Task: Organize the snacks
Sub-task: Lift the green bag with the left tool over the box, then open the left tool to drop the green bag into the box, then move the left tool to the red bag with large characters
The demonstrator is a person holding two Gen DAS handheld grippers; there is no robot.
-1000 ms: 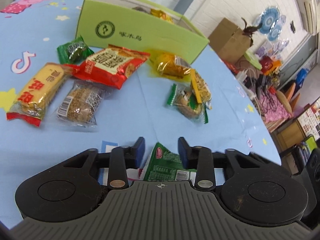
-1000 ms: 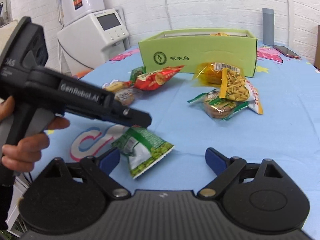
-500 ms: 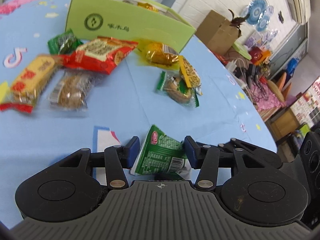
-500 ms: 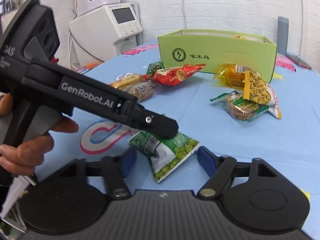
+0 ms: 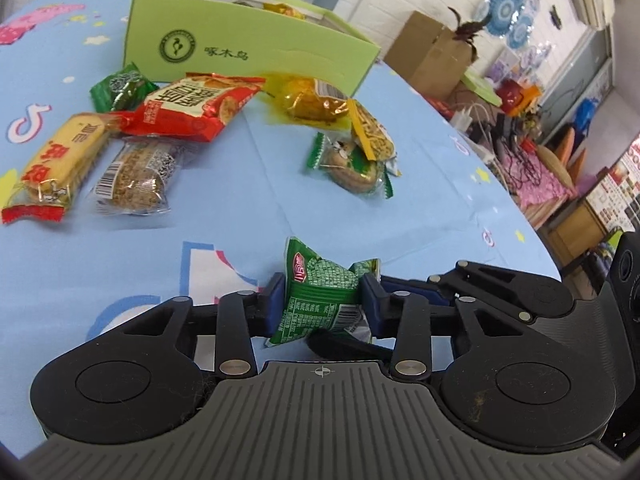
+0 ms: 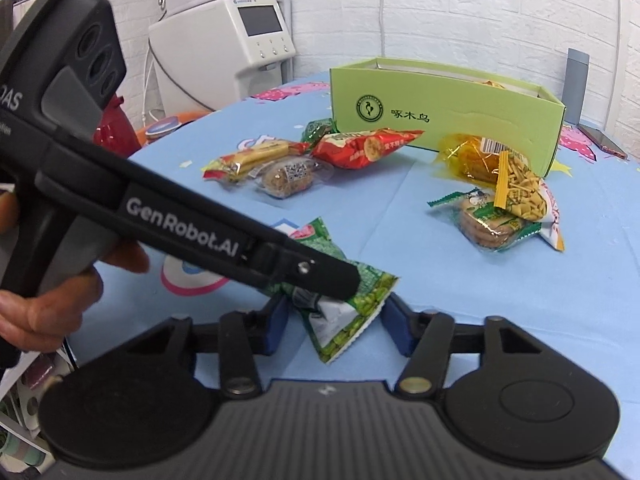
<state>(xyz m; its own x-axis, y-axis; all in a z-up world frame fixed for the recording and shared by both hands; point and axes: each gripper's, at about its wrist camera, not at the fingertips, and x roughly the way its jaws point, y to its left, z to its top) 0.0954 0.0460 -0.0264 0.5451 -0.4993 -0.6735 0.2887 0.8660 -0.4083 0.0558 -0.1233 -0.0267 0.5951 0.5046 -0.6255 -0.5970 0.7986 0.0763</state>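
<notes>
The left gripper [image 5: 322,304] pinches the green snack bag [image 5: 320,294] between its fingers, probably to carry it to the green box [image 5: 248,50], while the right gripper [image 6: 334,326] has its fingers spread around the same bag.

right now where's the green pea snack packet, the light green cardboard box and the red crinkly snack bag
green pea snack packet [image 5: 320,300], left wrist view, middle of its printed back
light green cardboard box [image 6: 440,116], right wrist view, front wall
red crinkly snack bag [image 5: 188,108], left wrist view, printed face
</notes>
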